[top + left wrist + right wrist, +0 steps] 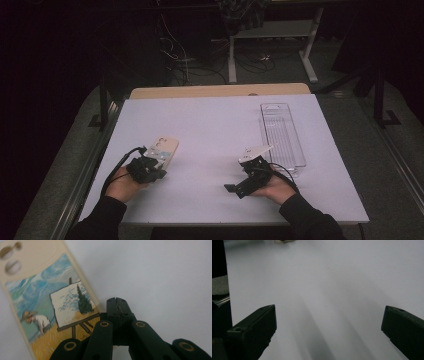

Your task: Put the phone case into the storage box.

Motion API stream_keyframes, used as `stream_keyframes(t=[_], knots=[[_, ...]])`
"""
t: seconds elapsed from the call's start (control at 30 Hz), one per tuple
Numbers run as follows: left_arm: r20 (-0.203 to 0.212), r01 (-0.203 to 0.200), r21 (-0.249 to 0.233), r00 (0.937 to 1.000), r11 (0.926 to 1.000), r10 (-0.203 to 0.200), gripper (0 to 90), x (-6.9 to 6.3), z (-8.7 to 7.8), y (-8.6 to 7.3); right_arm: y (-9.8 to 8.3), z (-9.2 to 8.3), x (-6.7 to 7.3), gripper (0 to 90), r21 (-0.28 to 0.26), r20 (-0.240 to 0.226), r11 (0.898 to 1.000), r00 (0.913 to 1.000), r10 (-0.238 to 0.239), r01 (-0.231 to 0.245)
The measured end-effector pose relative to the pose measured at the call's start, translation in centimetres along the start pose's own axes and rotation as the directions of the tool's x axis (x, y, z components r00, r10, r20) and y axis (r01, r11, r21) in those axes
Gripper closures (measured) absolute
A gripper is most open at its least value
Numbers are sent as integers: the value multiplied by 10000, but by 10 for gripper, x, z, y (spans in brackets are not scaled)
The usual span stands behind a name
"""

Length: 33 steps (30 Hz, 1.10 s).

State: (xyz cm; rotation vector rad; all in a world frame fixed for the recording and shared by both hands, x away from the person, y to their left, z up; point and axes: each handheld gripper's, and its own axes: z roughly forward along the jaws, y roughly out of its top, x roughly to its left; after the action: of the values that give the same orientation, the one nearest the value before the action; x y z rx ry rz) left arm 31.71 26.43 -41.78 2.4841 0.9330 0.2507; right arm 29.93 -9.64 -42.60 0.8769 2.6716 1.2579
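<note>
A cream phone case (164, 148) printed with a painter at an easel (50, 302) lies flat on the white table (215, 125), left of centre. My left gripper (156, 168) sits at the case's near end. Its jaws are shut with nothing between them, and the tips (117, 302) rest just beside the case's long edge. My right gripper (239, 177) is near the front of the table, right of centre, pointing left across the bare surface. Its jaws (329, 315) stand wide open and hold nothing. The case's corner (284, 241) peeks in far off in the right gripper view.
A clear, long plastic tray (281, 131) lies at the right of the table, just beyond my right hand. A wooden strip (220, 90) runs along the table's far edge. Desk legs and cables (235, 55) stand on the dark floor behind.
</note>
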Motion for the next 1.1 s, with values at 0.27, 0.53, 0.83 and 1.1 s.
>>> stream_keyframes(t=[0.27, 0.53, 0.83, 1.1], knots=[[170, 343, -425, 9993, 9985, -336, 900, 6, -2, -5, -2, -1, -4, 0, 100, -55, 9999, 9999, 127, -126], [1379, 583, -1868, 9899, 9807, -326, 658, -1, -14, 7, -2, 0, -4, 0, 241, -231, 9997, 9997, 88, -83], [2160, 391, -3729, 9753, 9270, 457, 265, -20, -18, 15, -2, -1, 0, 0, 77, -42, 10000, 10000, -48, 49], [1818, -176, -3973, 9785, 9175, 975, 8, -18, -14, 3, -2, -3, -2, 0, -80, 8, 10000, 10000, 18, -18]])
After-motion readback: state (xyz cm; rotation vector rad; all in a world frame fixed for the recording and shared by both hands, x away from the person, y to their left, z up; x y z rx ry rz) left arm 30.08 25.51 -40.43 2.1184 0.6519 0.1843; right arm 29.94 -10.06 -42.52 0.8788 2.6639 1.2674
